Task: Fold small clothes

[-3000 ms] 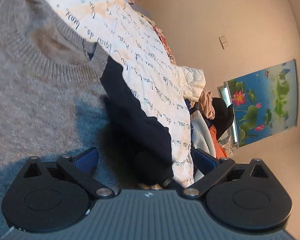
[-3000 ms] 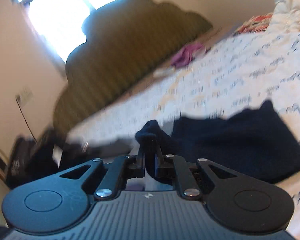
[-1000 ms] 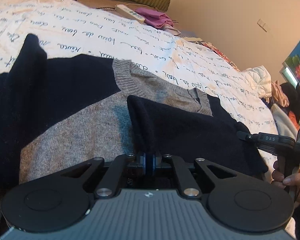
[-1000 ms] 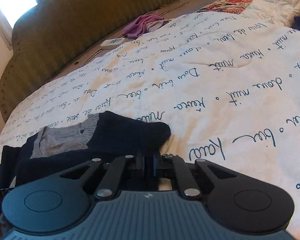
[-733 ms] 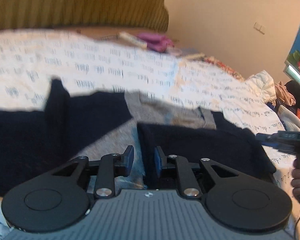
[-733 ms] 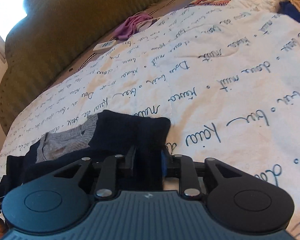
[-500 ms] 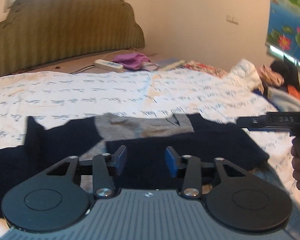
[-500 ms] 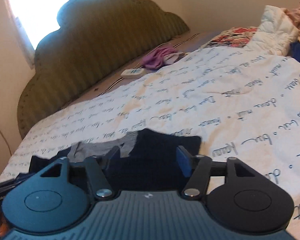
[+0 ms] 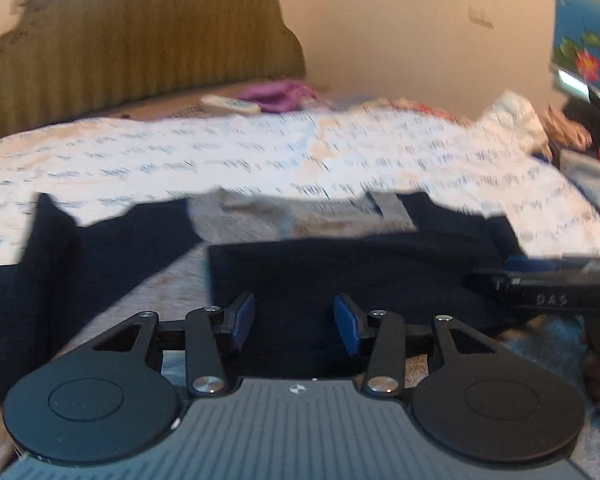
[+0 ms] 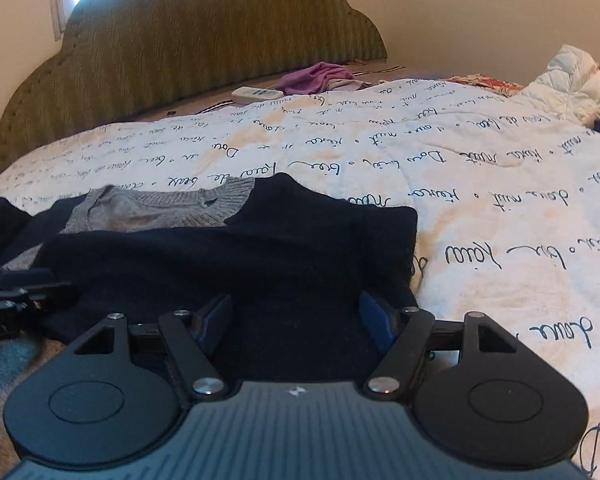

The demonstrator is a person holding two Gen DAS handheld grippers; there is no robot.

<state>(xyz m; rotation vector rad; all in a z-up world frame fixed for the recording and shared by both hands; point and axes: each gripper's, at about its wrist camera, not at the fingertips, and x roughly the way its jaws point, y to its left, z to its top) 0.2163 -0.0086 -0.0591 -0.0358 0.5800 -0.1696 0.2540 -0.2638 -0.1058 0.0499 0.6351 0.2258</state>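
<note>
A grey sweater with navy sleeves lies flat on the bed. One navy sleeve is folded across its chest; it also shows in the left wrist view. The other navy sleeve lies spread at the left. My left gripper is open and empty just above the folded sleeve. My right gripper is open and empty over the same sleeve's right part. The right gripper also shows in the left wrist view, at the right.
The white quilt with script print covers the bed. A green padded headboard stands behind. A remote and a purple cloth lie by the headboard. A pile of clothes sits at the far right.
Both grippers were shut on the navy sleeve and laid it across the sweater. They have since opened, let it go, and pulled back and up.
</note>
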